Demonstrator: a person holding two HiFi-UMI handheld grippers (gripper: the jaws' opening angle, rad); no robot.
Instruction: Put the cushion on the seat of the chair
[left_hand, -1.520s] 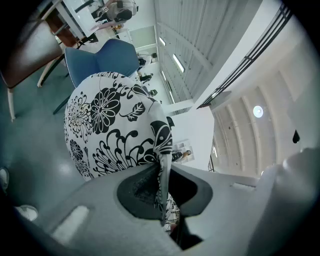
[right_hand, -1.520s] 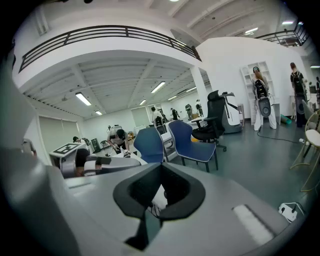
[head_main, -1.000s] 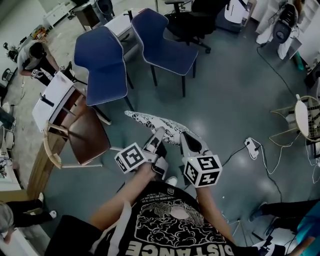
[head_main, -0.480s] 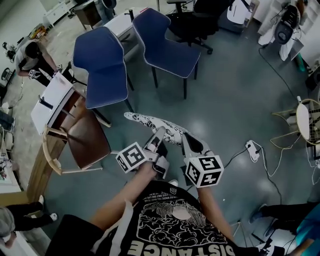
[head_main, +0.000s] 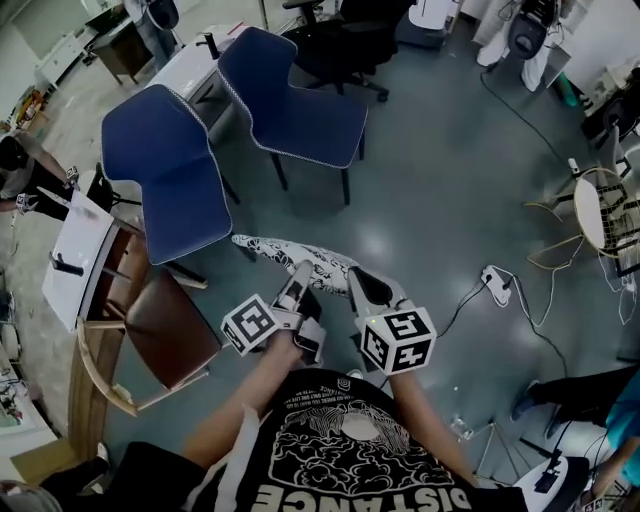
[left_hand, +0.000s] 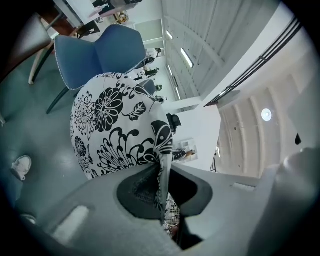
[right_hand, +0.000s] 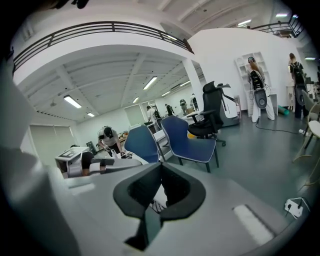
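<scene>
White cushion with a black floral print (head_main: 285, 255) hangs over the grey floor (head_main: 450, 200) in front of the person, gripped along its near edge by both grippers. The left gripper (head_main: 299, 270) has its jaws pinched tight on the fabric's seam. Beside it, the right gripper (head_main: 353, 277) is clamped on the same edge. The cushion's far tip lies near the closer blue plastic chair (head_main: 170, 185).

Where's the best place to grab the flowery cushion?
Its thin near edge, from the person's side. The cushion bulges in the middle, so only its flat seam fits between jaws; the left tool and right tool pinch it there.
</scene>
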